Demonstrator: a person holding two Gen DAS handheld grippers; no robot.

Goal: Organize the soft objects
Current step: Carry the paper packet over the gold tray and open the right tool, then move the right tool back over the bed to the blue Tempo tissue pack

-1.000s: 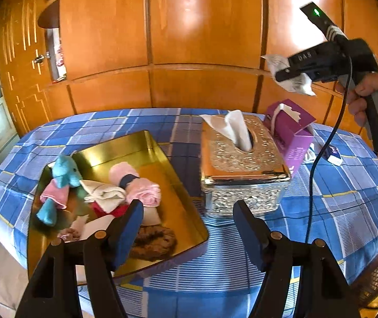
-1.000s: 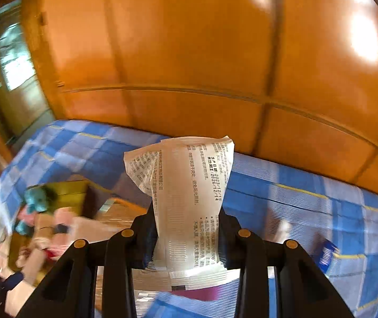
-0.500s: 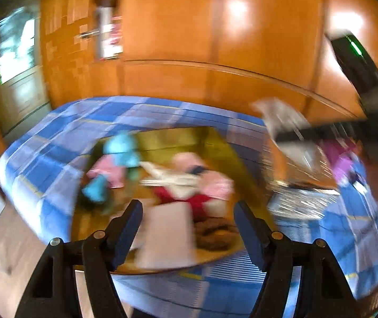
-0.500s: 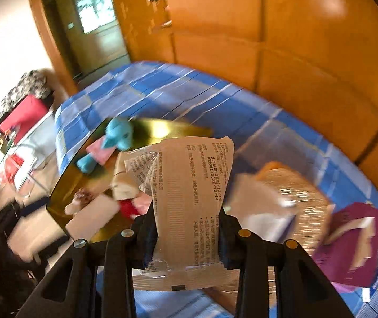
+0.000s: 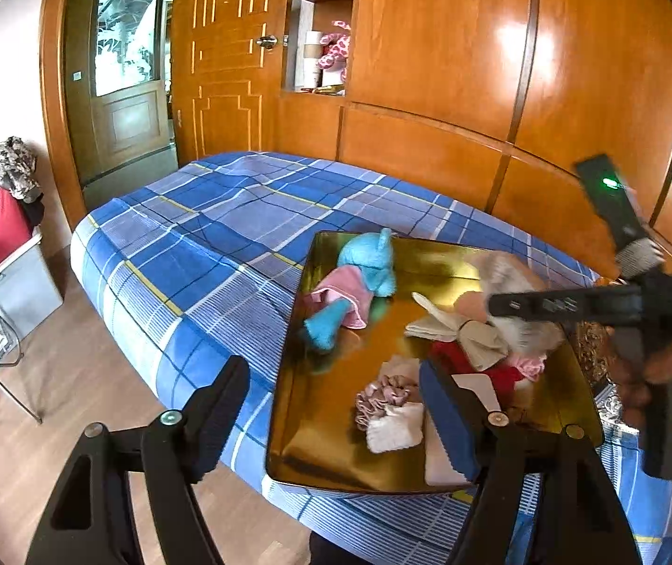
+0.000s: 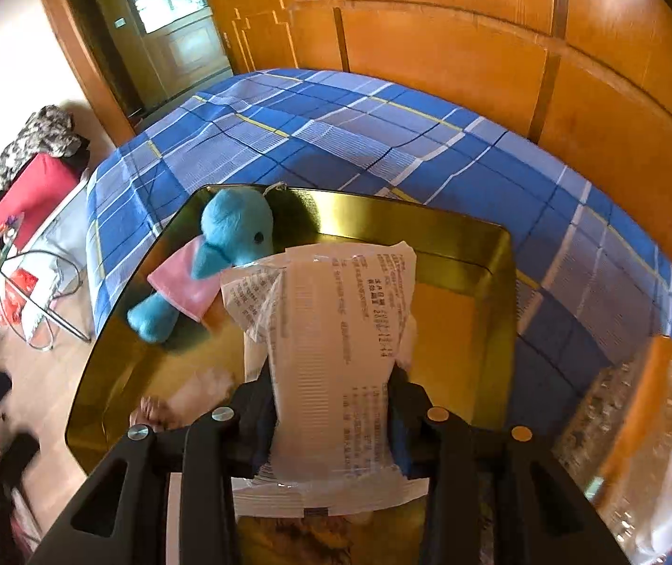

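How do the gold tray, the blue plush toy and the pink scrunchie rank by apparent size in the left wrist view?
1. gold tray
2. blue plush toy
3. pink scrunchie

In the right wrist view, a white printed plastic packet (image 6: 336, 367) covers the middle of a shiny gold metal tray (image 6: 496, 254), hiding whatever lies behind it. The packet's small print is too blurred to read. An embossed silver box (image 6: 656, 428) at the right edge is smeared and cut off. In the left wrist view, the black right gripper (image 5: 571, 303) hides part of a pale blurred bundle (image 5: 529, 329) near the tray's right edge.
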